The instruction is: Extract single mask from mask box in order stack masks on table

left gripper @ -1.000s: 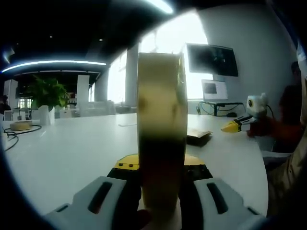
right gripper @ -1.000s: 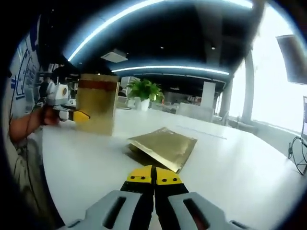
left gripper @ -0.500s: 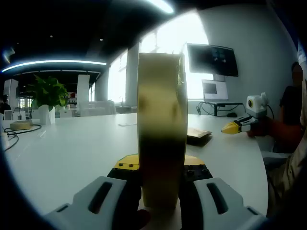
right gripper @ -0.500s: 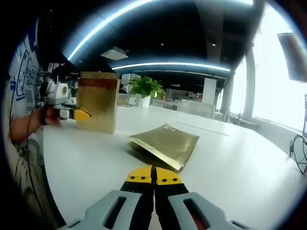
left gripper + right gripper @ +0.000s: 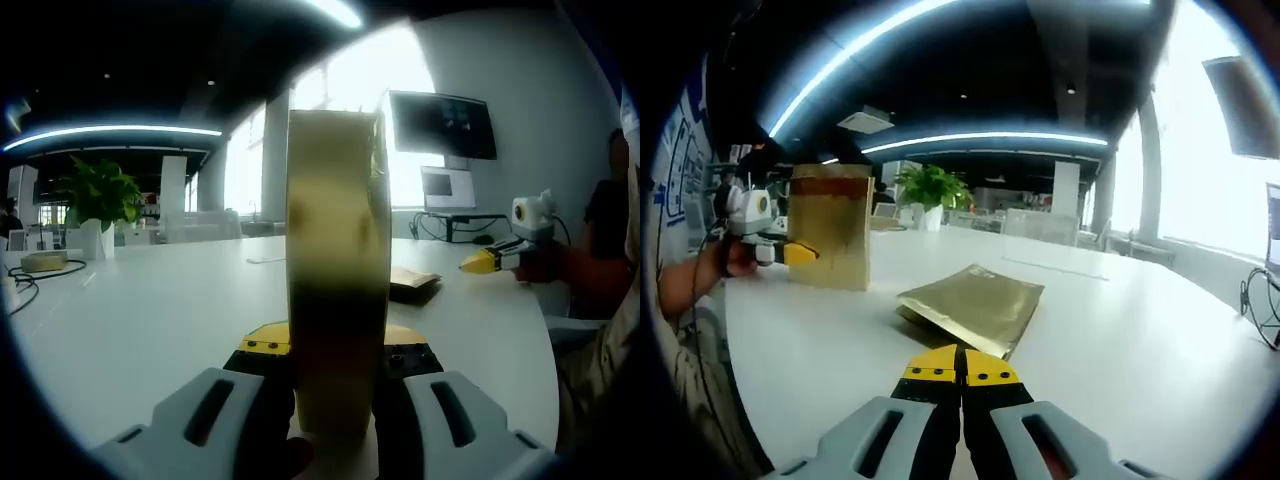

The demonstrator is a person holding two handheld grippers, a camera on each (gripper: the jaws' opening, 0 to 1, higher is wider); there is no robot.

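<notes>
In the left gripper view, a tall gold mask box stands upright and edge-on on the white table. My left gripper is shut on its lower part. In the right gripper view the same box stands at the far left with the left gripper on its side. Flat gold mask packets lie stacked in front of my right gripper, which is shut with nothing in it and a short way off them. From the left gripper view, the packets lie beyond the box and the right gripper hovers at the right.
A potted plant and a cable are at the far left of the table. A dark monitor hangs on the wall. A person's sleeve is behind the right gripper, where the table edge curves.
The right gripper has lifted a little over the table, and its view has shifted accordingly. The box, the packets and the left gripper have stayed put.
</notes>
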